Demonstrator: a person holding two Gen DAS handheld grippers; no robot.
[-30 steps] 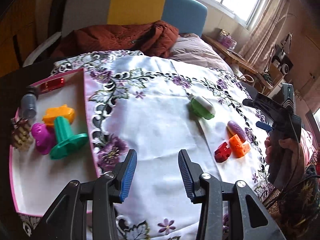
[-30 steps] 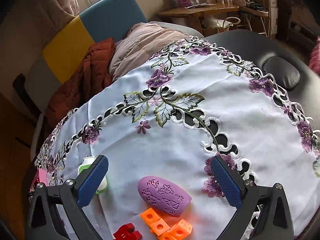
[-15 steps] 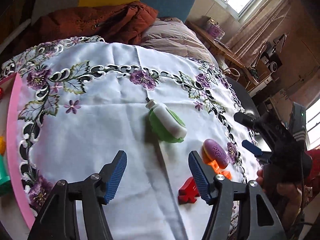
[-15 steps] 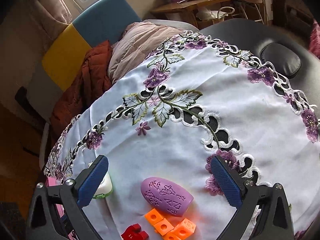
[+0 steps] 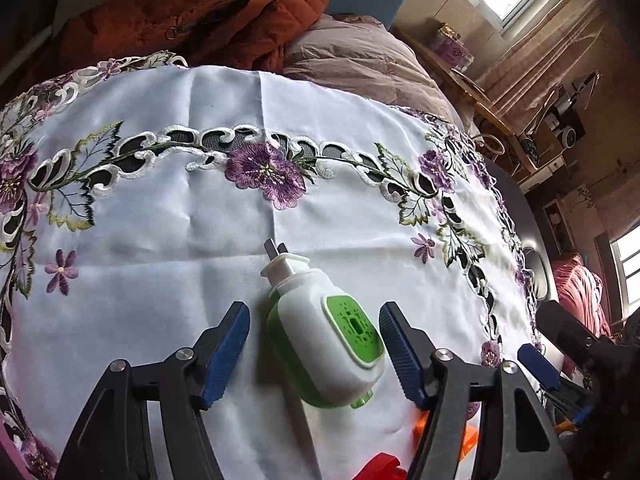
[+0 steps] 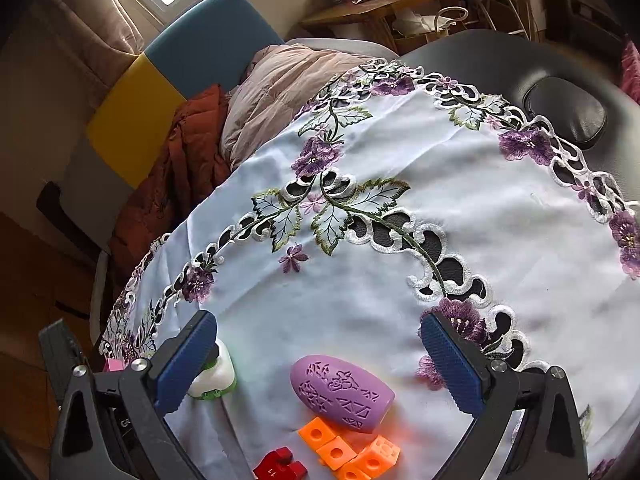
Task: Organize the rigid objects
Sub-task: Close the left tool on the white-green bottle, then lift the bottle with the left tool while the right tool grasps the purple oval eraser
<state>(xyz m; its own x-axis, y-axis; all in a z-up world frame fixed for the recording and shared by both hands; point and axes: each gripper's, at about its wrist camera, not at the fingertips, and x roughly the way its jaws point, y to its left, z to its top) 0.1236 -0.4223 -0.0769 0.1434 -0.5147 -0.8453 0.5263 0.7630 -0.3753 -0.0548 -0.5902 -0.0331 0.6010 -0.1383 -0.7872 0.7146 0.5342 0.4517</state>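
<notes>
The left gripper (image 5: 314, 342) straddles the white-and-green plug-in device (image 5: 326, 340), its 2 blue pads on either side with clear cloth showing between pad and casing; the jaws are closing in, nothing pinched yet. The device lies on its side on the embroidered white tablecloth (image 5: 160, 280), prongs pointing away toward the purple flower border. Over on the right wrist view, the right gripper (image 6: 320, 364) hangs spread wide and empty above the purple patterned oval (image 6: 342, 392), which rests on the cloth touching the orange linked cubes (image 6: 348, 450). A red block (image 6: 280, 469) sits just beside those cubes at the bottom edge. The device peeks out behind the right gripper's left finger.
</notes>
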